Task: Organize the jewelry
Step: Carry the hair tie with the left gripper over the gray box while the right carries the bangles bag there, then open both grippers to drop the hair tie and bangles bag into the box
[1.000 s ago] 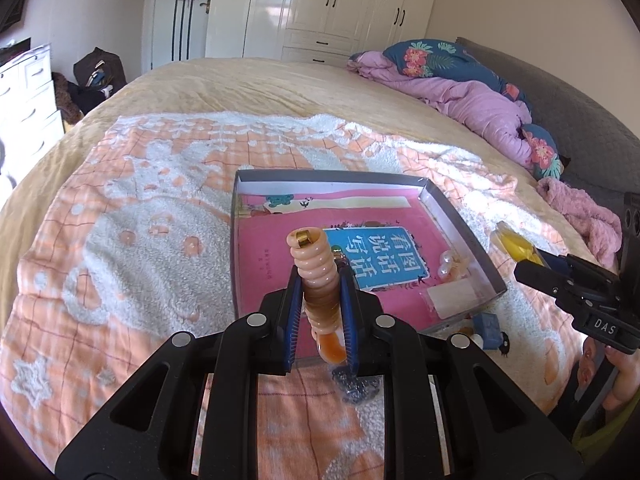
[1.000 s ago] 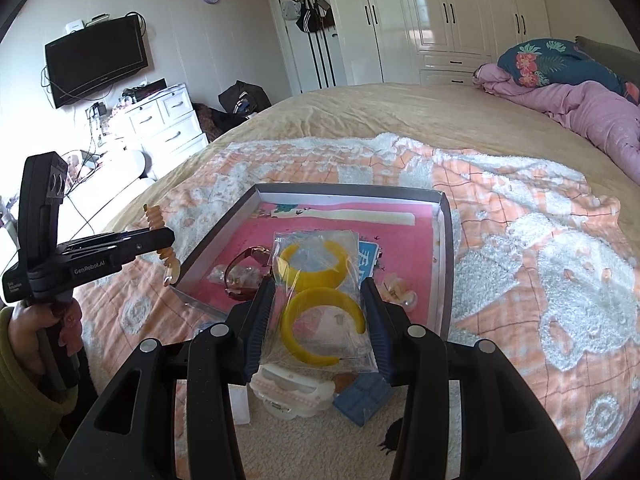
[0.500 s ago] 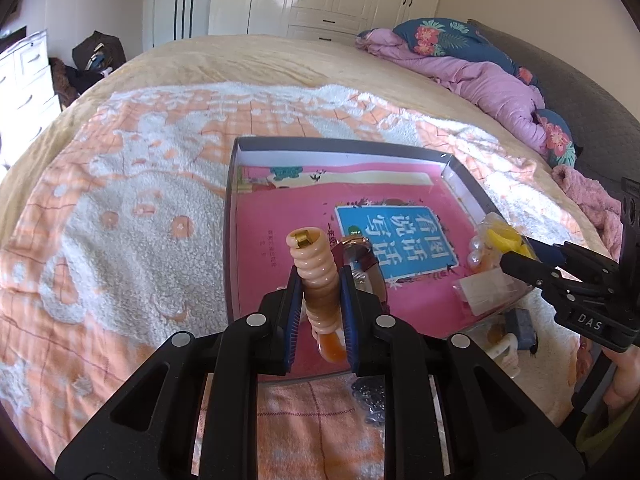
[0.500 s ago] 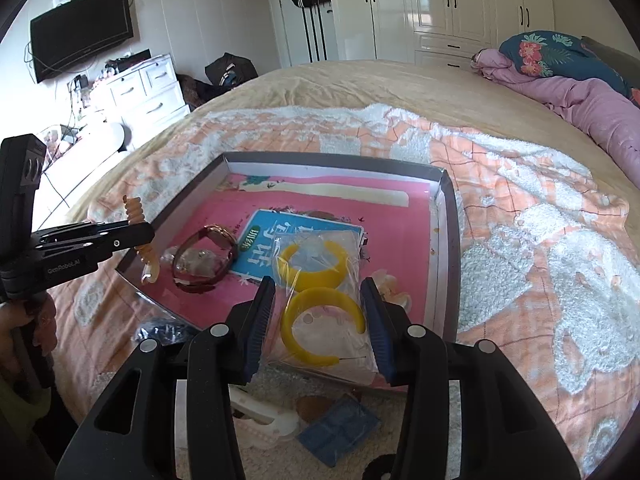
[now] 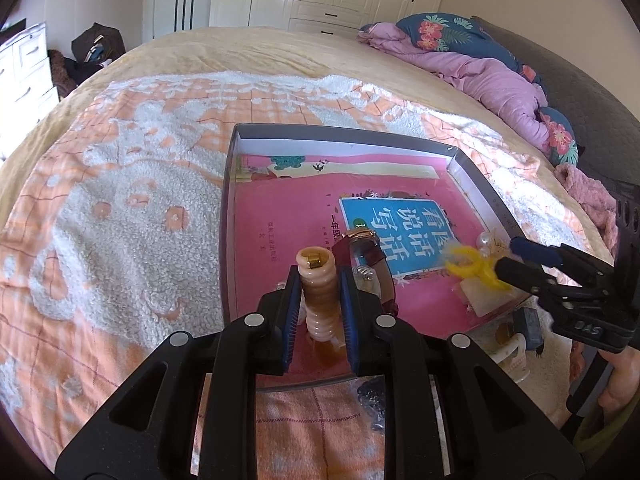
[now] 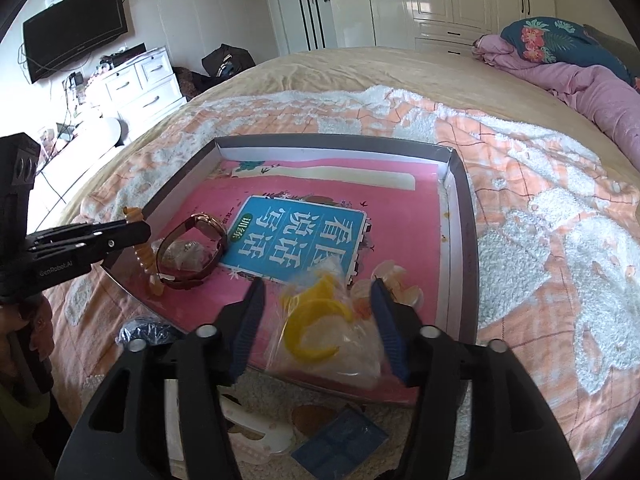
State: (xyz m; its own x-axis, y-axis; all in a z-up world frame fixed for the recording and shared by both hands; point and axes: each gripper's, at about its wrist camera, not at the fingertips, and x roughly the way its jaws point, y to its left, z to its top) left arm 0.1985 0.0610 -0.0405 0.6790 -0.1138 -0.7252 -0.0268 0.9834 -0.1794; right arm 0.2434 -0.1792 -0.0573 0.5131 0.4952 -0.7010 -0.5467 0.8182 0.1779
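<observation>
A shallow grey tray [image 5: 344, 134] lined with a pink book lies on the orange blanket. My left gripper [image 5: 320, 276] is shut on a peach spiral coil bracelet [image 5: 320, 292], held upright over the tray's near left corner, beside a brown-strapped watch [image 5: 366, 248]. My right gripper [image 6: 318, 286] hovers over the tray's near right part and its jaws are opening. A clear bag of yellow bangles [image 6: 320, 328] sits blurred between them, and the pads stand clear of it. From the right wrist, the left gripper [image 6: 136, 232] and its coil bracelet [image 6: 145, 256] show beside the watch [image 6: 192, 248].
A pearly hair clip [image 6: 396, 288] lies in the tray by the right pad. On the blanket in front of the tray are a white clip [image 6: 256, 432], a small blue box [image 6: 340, 440] and a dark bead packet [image 6: 144, 330]. A purple quilt [image 5: 480, 68] lies far right.
Both grippers have come down and closer over the tray. The right jaws have spread, and the bag of yellow bangles has slipped lower between them. The left gripper still holds the coil.
</observation>
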